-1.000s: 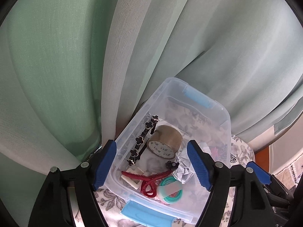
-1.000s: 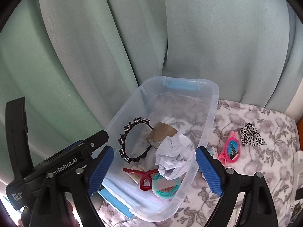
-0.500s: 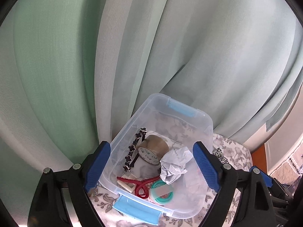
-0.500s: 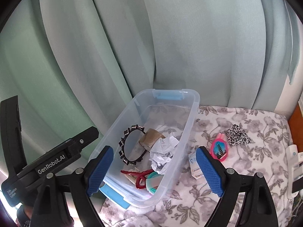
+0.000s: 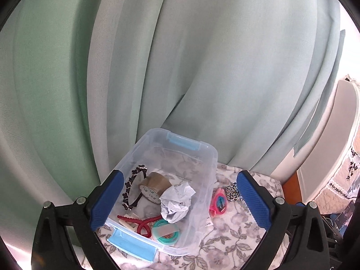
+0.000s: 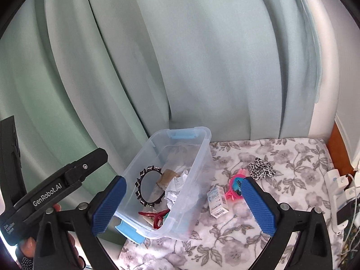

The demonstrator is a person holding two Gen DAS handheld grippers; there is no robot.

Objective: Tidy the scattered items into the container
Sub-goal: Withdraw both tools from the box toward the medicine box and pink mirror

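Both my grippers, left and right, gape empty, jaws just opened wide. The clear, thin-walled bin holds a crumpled paper, tape and headband. The small box, pink comb and scrunchie lie outside on soft floral fabric. I think the box's slick card could skid, or the light bin shift if bumped.

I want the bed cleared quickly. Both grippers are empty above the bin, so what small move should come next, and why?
Probably swing the right gripper, whose jaws have just been opening with nothing between them, toward the small white box on the floral cover just beside the clear bin. The box, pink clip and leopard scrunchie lie outside it; the box looks nearest.
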